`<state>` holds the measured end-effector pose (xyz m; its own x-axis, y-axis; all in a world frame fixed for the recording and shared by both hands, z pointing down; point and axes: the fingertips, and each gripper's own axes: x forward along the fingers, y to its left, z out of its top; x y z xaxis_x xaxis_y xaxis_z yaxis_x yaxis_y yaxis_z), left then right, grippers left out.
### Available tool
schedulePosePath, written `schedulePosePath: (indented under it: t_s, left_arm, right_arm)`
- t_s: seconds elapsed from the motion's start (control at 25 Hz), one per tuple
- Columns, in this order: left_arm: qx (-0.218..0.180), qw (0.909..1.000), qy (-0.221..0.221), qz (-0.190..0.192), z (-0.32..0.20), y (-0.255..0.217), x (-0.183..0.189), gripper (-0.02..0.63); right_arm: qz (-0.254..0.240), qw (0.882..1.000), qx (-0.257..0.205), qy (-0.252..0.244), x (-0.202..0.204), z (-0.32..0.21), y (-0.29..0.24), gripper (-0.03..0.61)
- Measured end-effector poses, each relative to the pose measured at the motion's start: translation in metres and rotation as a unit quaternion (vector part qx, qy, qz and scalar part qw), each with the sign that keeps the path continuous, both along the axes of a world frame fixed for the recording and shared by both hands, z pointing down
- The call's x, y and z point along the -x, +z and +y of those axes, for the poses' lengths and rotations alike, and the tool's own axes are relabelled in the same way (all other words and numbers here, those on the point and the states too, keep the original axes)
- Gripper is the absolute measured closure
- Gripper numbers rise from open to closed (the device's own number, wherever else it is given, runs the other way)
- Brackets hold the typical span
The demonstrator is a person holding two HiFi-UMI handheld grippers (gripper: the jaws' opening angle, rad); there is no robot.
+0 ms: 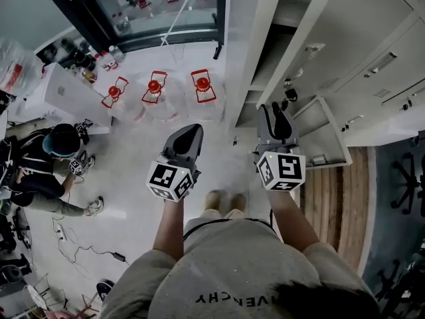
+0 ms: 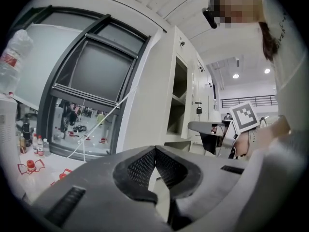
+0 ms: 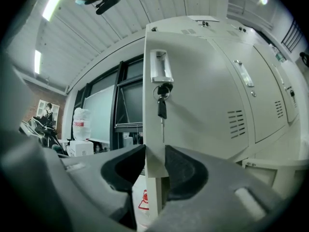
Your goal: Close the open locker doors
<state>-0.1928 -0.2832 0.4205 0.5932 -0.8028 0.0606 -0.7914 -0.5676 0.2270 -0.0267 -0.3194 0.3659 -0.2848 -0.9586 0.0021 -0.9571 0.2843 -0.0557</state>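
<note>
With left tongs (image 2: 155,149) pinched shut, right tongs (image 3: 155,151) clamp one pale grey metal locker door (image 3: 203,105), clear only in right gripper view.

Door (image 3: 193,105), open: cream metal, upright, swung out from locker bank (image 1: 372,38). Recessed handle (image 3: 161,65) near top, key (image 3: 162,108) hanging in lock, vent slots (image 3: 236,124) lower down. Free edge clamped between right tongs (image 3: 155,166). Lower door (image 1: 332,138): smaller, also swung out. Neighbouring doors (image 3: 251,81): shut.

Two grippers (image 1: 192,130) (image 1: 275,109), two open locker doors (image 1: 297,40) (image 1: 327,138), three red-capped bottles (image 1: 114,92) (image 1: 154,86) (image 1: 202,84)
</note>
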Motion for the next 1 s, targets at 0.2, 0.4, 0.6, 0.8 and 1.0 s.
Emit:
schedulePosePath:
  t_s: [0.2, 0.4, 0.6, 0.8, 1.0]
  left_arm:
    - [0.004, 0.9999, -0.014, -0.002, 0.000, 0.006, 0.009, 0.615]
    - [0.012, 0.9995, -0.029, -0.004, 0.000, 0.011, 0.024, 0.615]
    - [0.017, 0.9988, -0.046, -0.005, 0.003, 0.015, 0.035, 0.615]
    - [0.022, 0.9981, -0.058, -0.007, 0.004, 0.020, 0.042, 0.615]
    - [0.025, 0.9980, -0.058, -0.007, 0.006, 0.024, 0.042, 0.615]
  right_arm:
    - [0.006, 1.000, -0.006, -0.006, 0.005, -0.021, 0.002, 0.459]
    - [0.008, 1.000, -0.010, -0.010, 0.012, -0.040, -0.001, 0.459]
    - [0.012, 1.000, -0.012, -0.013, 0.015, -0.055, 0.000, 0.459]
    - [0.014, 1.000, -0.014, -0.016, 0.015, -0.068, 0.002, 0.459]
    - [0.016, 1.000, -0.013, -0.017, 0.014, -0.074, 0.003, 0.460]
